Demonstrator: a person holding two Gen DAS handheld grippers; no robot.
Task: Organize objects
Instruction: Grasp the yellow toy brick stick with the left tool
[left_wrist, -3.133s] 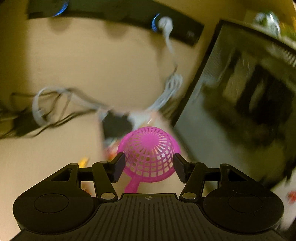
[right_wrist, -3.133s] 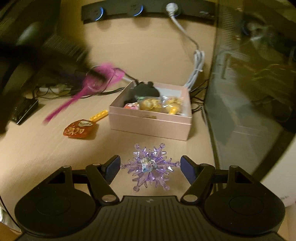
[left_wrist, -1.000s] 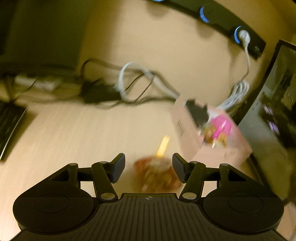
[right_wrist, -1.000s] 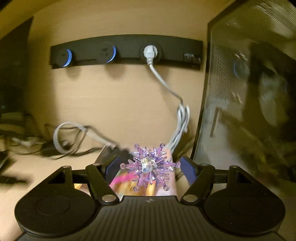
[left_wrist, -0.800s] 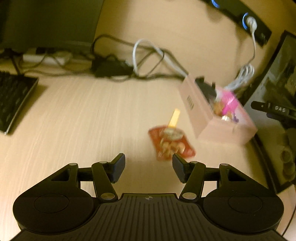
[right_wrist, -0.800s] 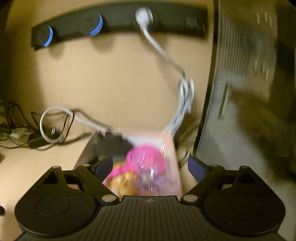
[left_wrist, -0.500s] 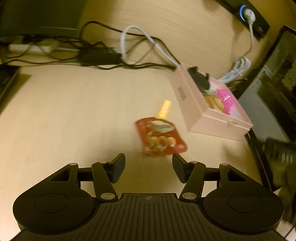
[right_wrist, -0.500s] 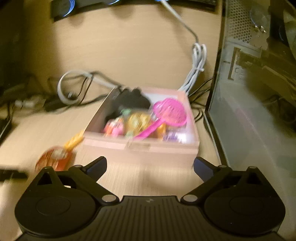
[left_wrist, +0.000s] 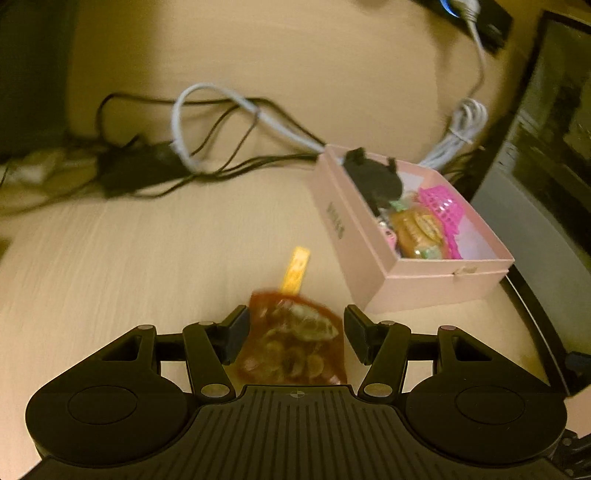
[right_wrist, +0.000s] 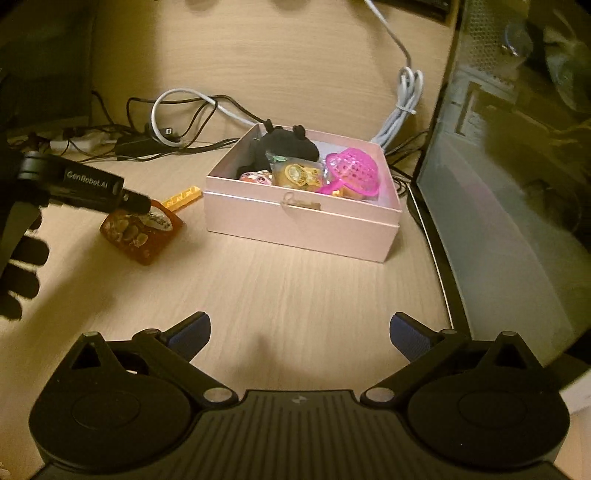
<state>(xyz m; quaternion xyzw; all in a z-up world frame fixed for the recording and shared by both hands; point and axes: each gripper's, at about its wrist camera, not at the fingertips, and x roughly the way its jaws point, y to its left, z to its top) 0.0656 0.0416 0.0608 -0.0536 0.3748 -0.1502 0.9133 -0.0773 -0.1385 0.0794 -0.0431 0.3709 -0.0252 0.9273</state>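
A red snack packet (left_wrist: 291, 343) lies flat on the desk between the fingers of my left gripper (left_wrist: 295, 334), which is open and straddles it; the pads do not press on it. A yellow strip (left_wrist: 295, 271) sticks out beyond the packet. In the right wrist view the left gripper (right_wrist: 136, 201) hovers over the same packet (right_wrist: 140, 232). The pink box (right_wrist: 303, 225) holds a black plush (right_wrist: 284, 147), wrapped snacks (right_wrist: 295, 173) and a pink strainer (right_wrist: 354, 170). My right gripper (right_wrist: 299, 332) stands wide open and empty, well short of the box.
A tangle of cables (right_wrist: 177, 107) lies behind the box. A glass-sided computer case (right_wrist: 517, 184) stands close on the right. A dark gloved hand (right_wrist: 18, 266) holds the left gripper. A black socket strip (left_wrist: 491, 22) is on the back wall.
The right gripper let go of the purple snowflake over the box, opened wide and drew back and down. The left gripper came down onto the red packet, which now lies between its fingers.
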